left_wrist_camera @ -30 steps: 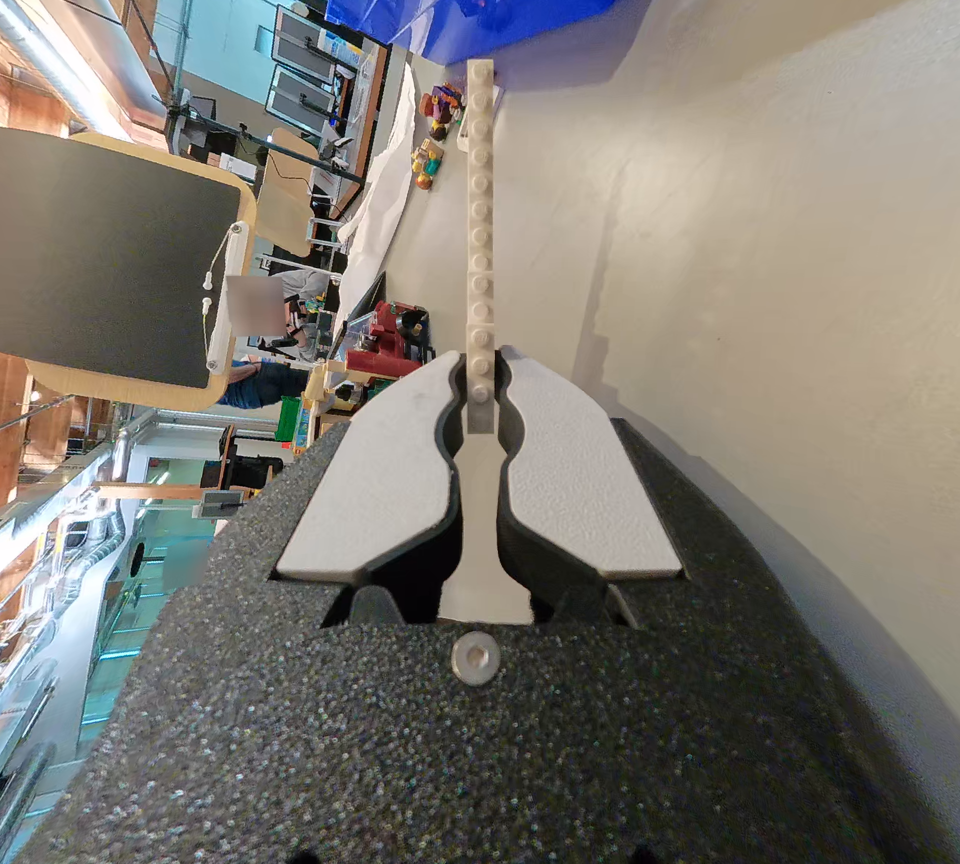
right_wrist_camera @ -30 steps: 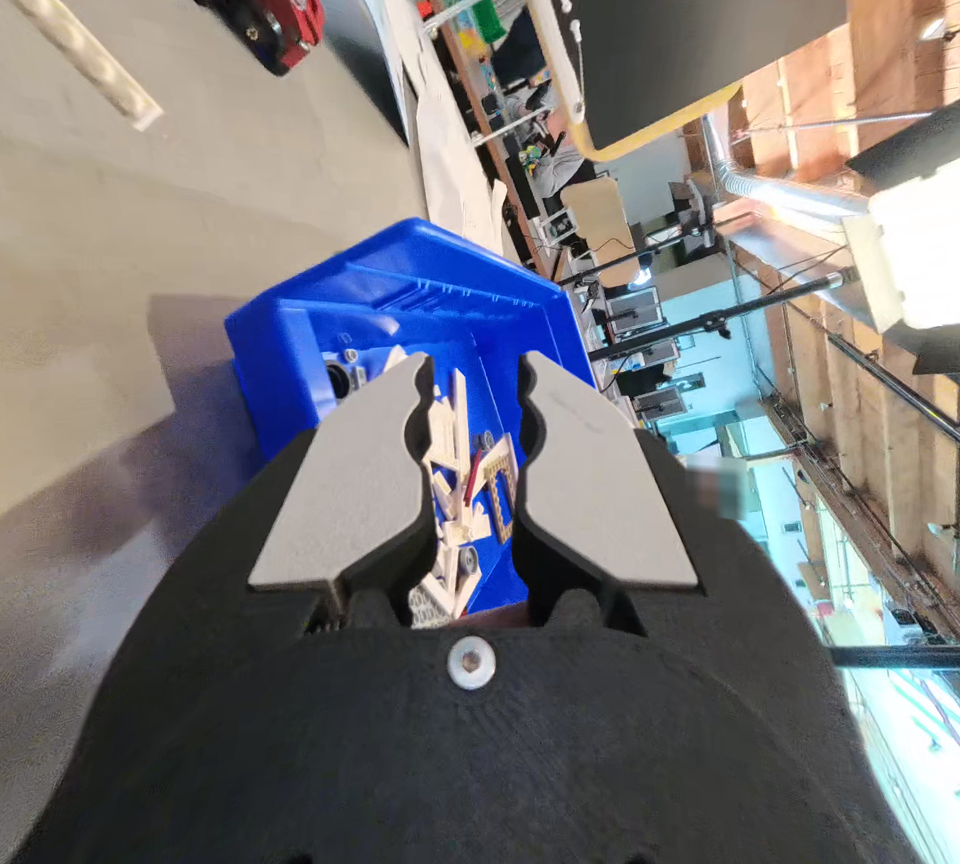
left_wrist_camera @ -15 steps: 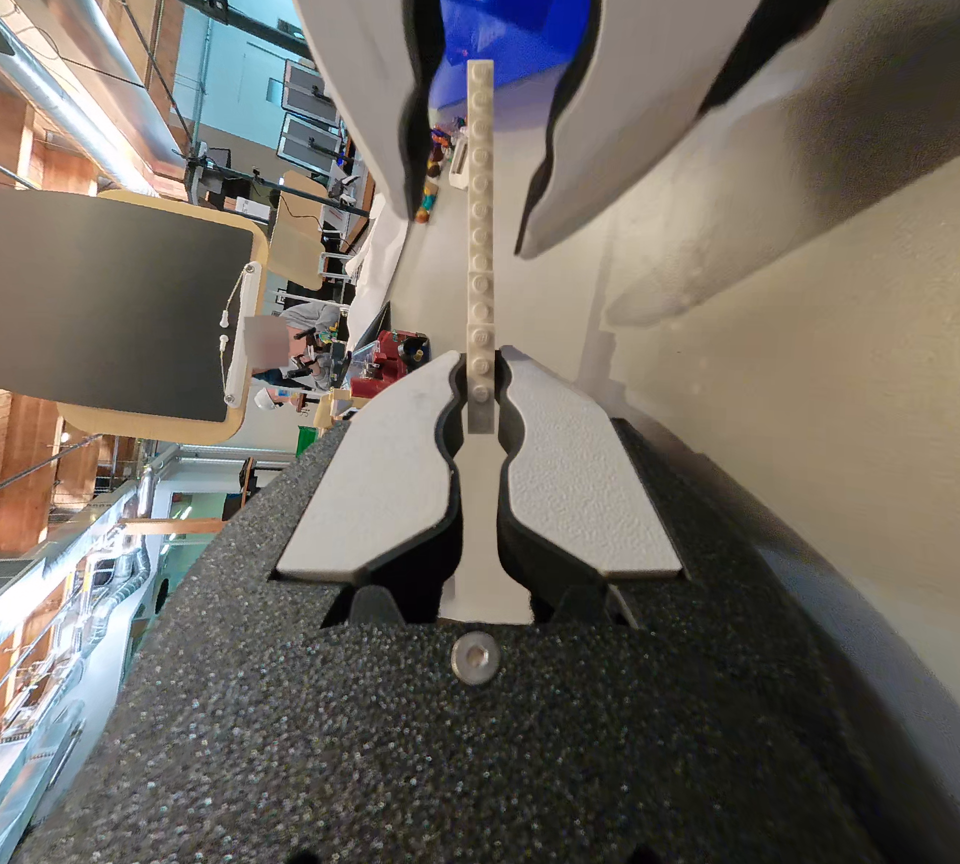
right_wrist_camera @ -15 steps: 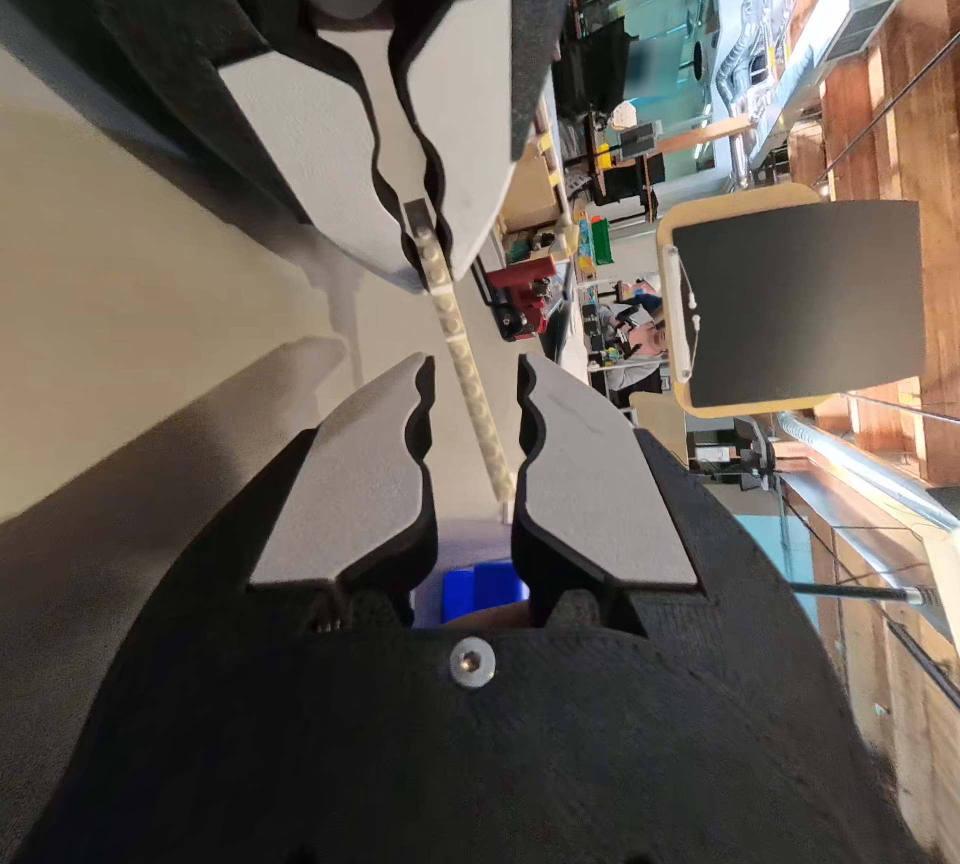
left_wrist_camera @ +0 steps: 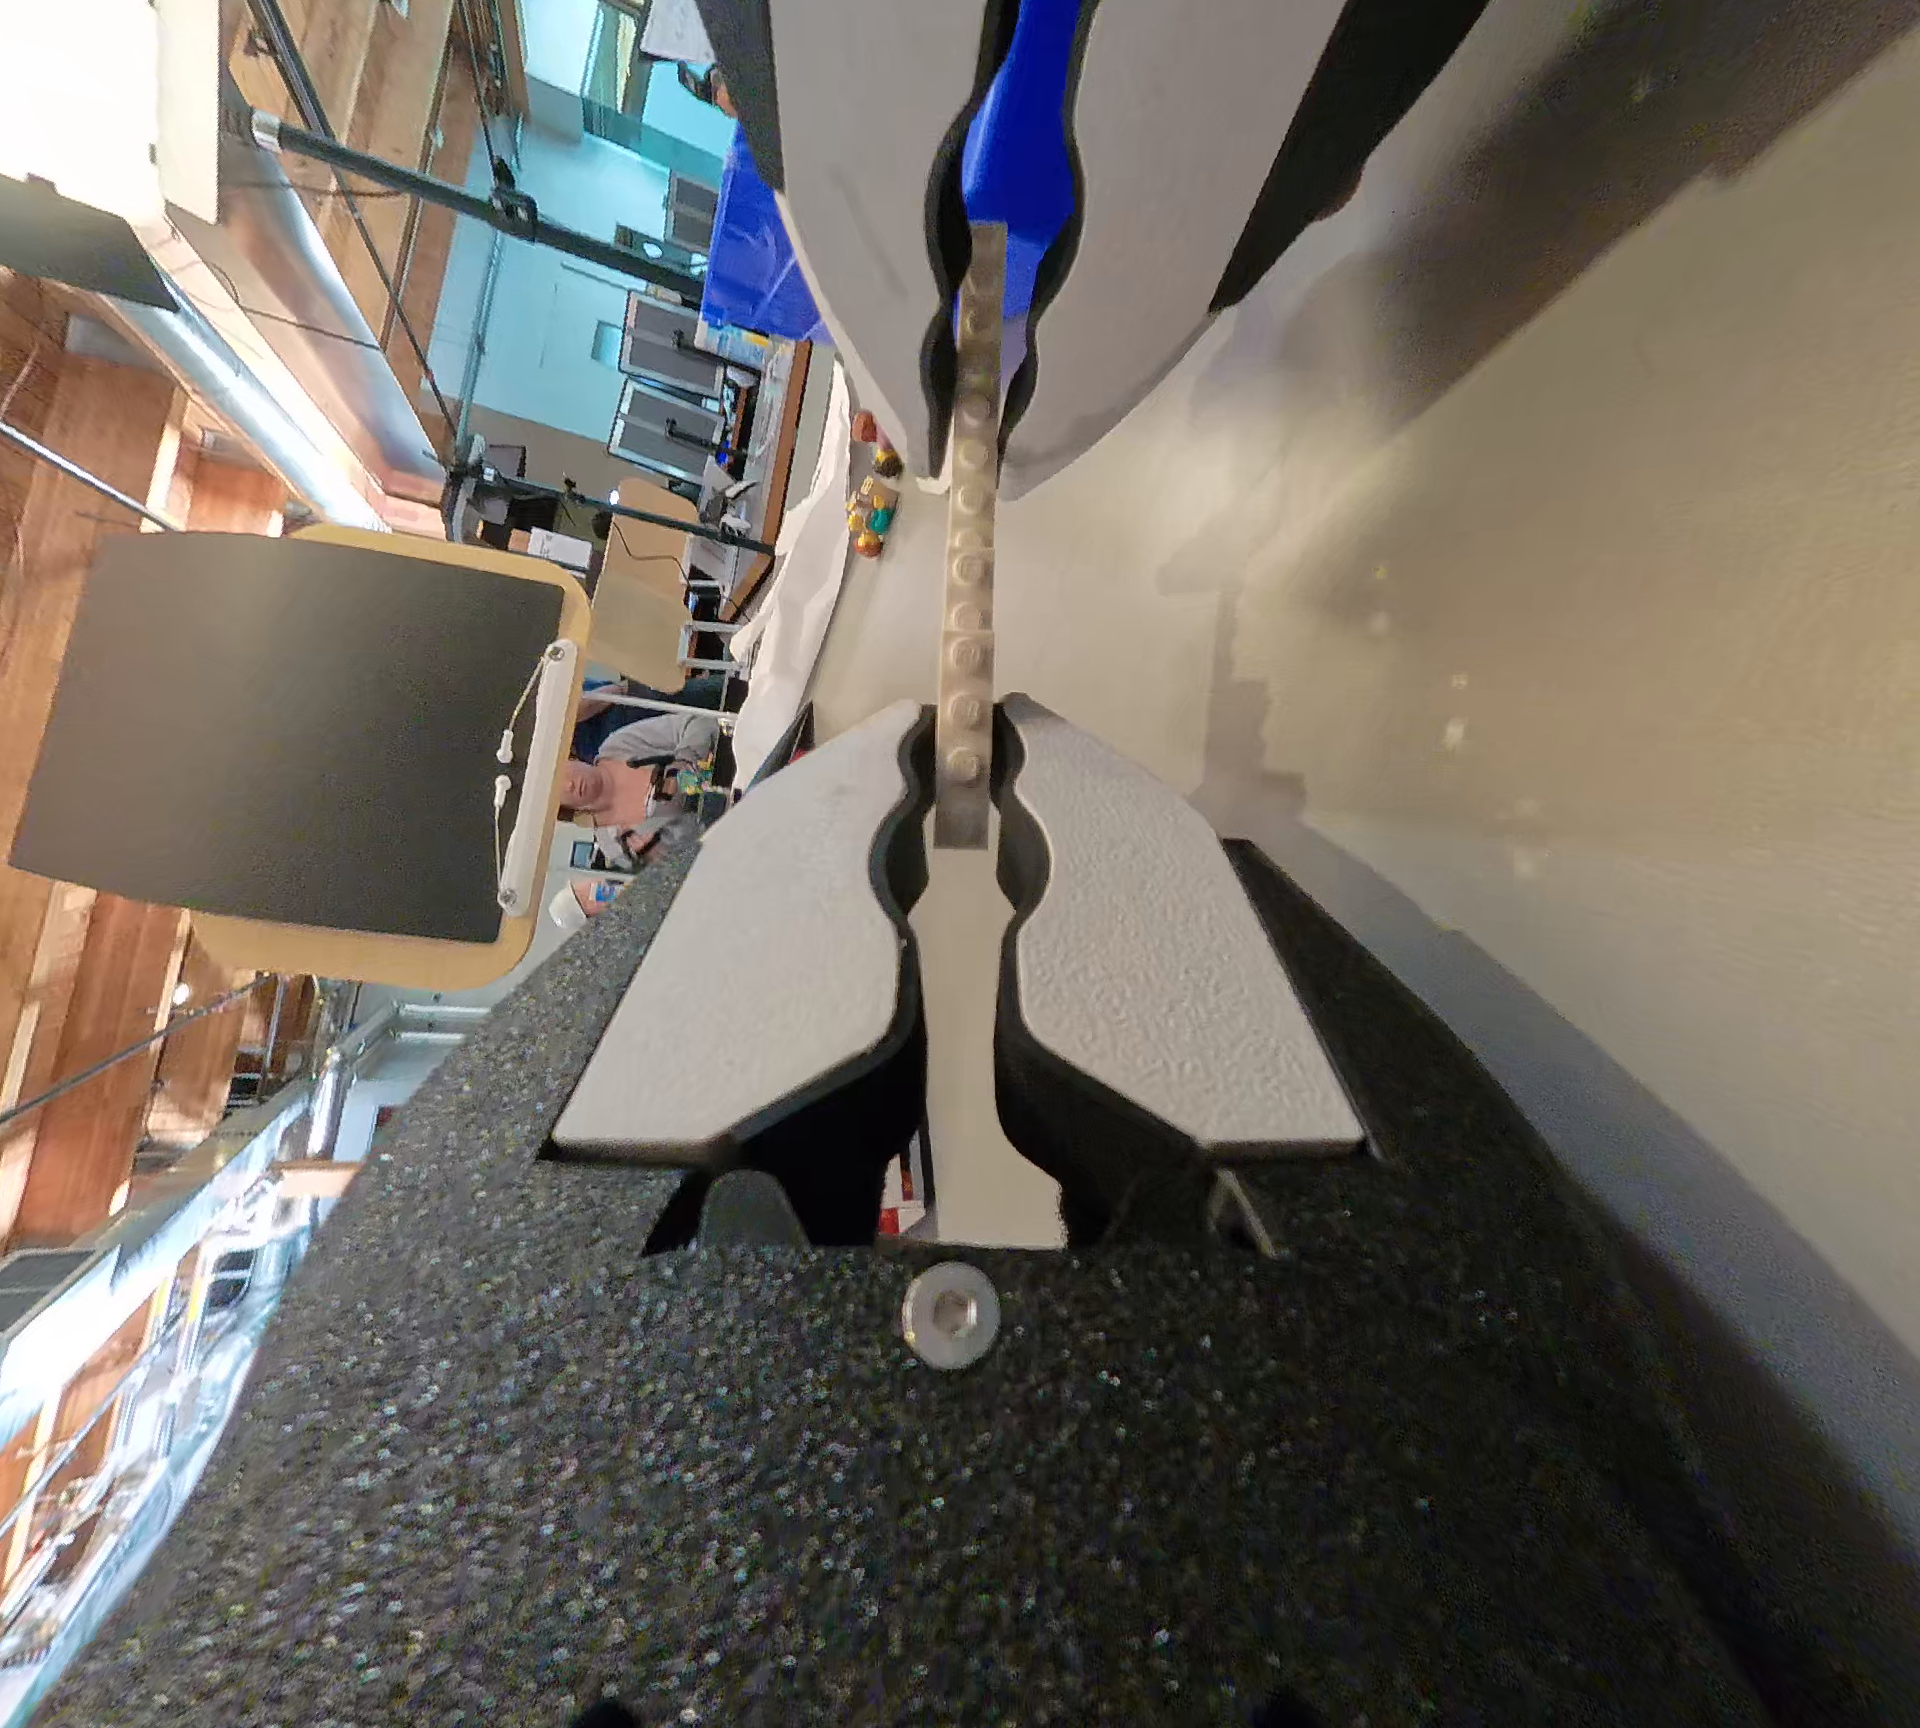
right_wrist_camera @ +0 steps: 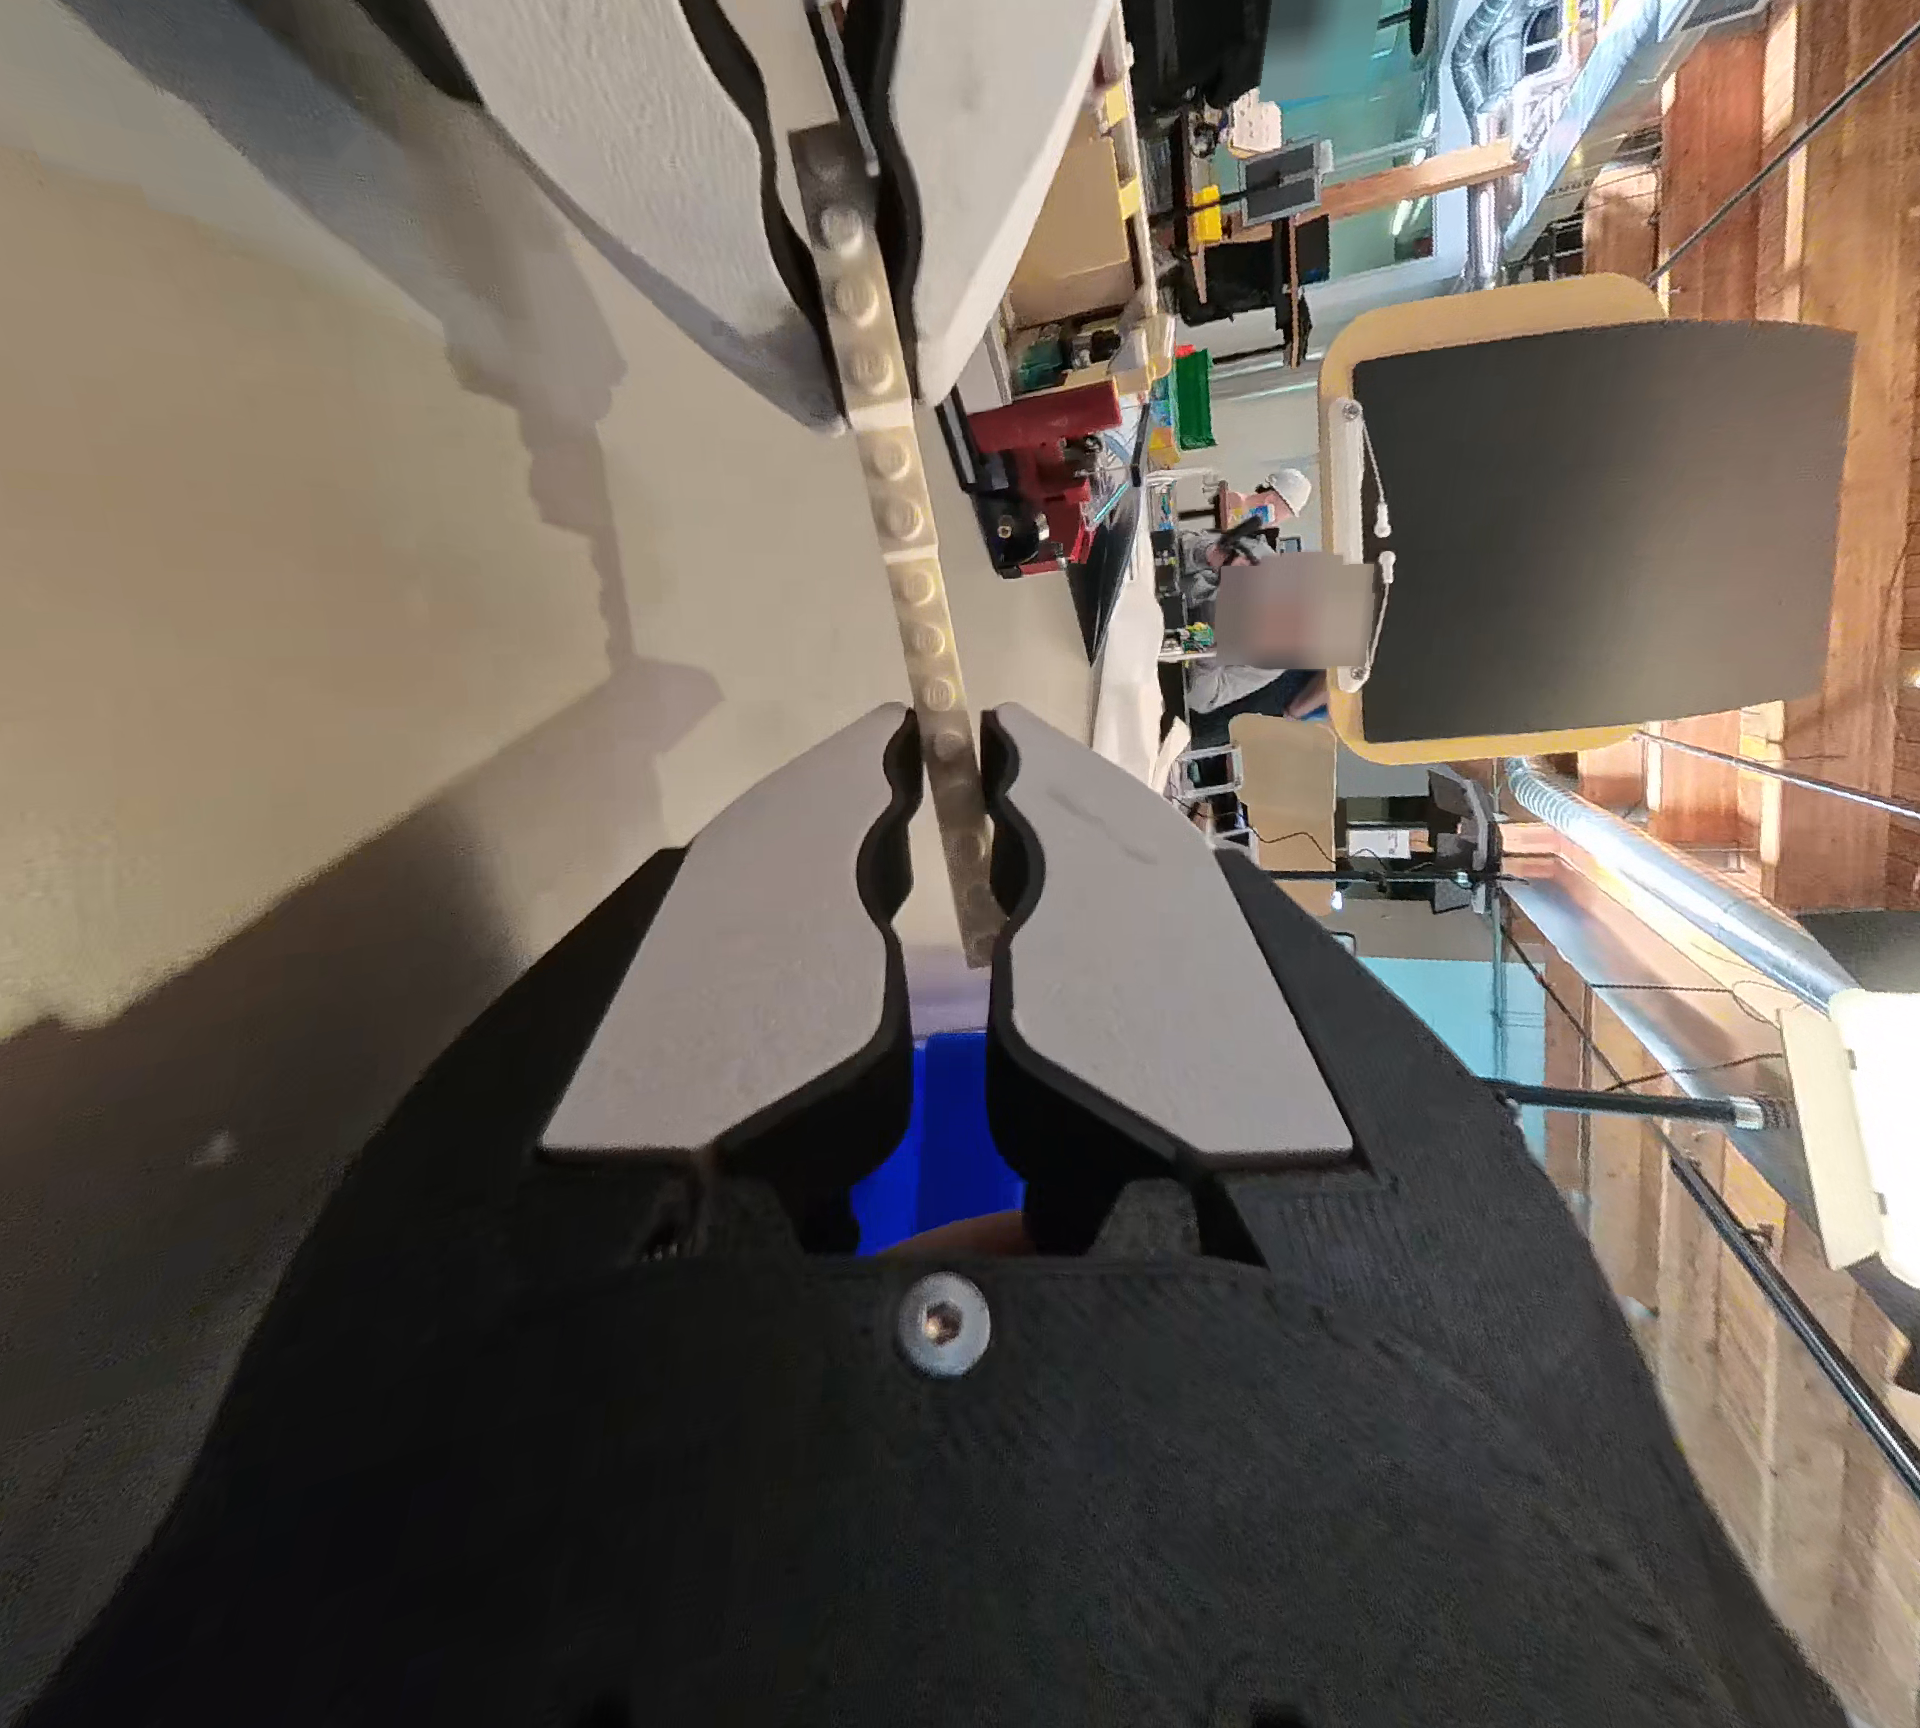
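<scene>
The big pale worktop (left_wrist_camera: 1558, 639) fills one side of both views. A blue bin (left_wrist_camera: 1023, 78) sits on it behind the right tongs (right_wrist_camera: 951, 743). Farther off are a red machine (right_wrist_camera: 1049, 473) and some small bright toys (left_wrist_camera: 868, 515).

A long thin white studded strip (left_wrist_camera: 971, 577) hangs in the air between the two tongs, above the worktop. Its long way runs straight from one tongs to the other. The left tongs (left_wrist_camera: 964, 722) are squeezed tight on one end. The right tongs are squeezed on the other end. Both are just as near to it.

The studs have tiny raised marks, too small to read.
</scene>
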A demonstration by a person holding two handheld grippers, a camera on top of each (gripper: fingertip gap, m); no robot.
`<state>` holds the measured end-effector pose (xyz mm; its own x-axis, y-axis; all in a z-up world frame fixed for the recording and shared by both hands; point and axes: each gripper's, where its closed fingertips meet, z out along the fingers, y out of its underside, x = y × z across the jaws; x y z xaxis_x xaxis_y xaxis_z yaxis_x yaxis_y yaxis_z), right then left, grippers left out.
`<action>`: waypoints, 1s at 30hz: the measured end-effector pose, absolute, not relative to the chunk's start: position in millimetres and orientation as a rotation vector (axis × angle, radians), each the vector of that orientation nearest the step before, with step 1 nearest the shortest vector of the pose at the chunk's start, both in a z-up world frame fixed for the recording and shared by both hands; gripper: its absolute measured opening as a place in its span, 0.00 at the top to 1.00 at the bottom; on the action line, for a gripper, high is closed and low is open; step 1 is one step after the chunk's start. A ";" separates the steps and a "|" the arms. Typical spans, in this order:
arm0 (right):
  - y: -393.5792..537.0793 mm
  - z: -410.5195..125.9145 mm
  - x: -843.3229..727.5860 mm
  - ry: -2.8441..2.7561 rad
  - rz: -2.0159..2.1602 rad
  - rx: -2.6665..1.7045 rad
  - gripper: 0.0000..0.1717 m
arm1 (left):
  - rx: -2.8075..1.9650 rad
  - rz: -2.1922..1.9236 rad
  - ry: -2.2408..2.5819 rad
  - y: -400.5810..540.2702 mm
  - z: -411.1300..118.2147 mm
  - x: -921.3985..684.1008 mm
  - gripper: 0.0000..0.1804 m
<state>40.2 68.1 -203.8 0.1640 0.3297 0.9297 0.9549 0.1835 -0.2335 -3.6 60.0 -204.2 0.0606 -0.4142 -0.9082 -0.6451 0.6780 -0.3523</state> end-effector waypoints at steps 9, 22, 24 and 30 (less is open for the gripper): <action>72.8 -211.4 49.4 -1.368 -0.631 -1.381 0.96 | -0.739 -0.066 1.632 16.3 -197.2 6.5 0.95; 71.7 -152.9 121.2 -1.106 -0.826 -1.476 0.96 | -0.956 -0.004 1.570 47.6 -203.3 1.7 0.95; 76.6 -154.6 160.1 -1.025 -0.896 -1.614 0.95 | -0.969 -0.018 1.563 48.0 -202.7 1.5 0.95; 73.9 -159.8 181.7 -0.985 -0.902 -1.677 0.85 | -1.000 -0.051 1.546 49.7 -201.4 1.5 0.95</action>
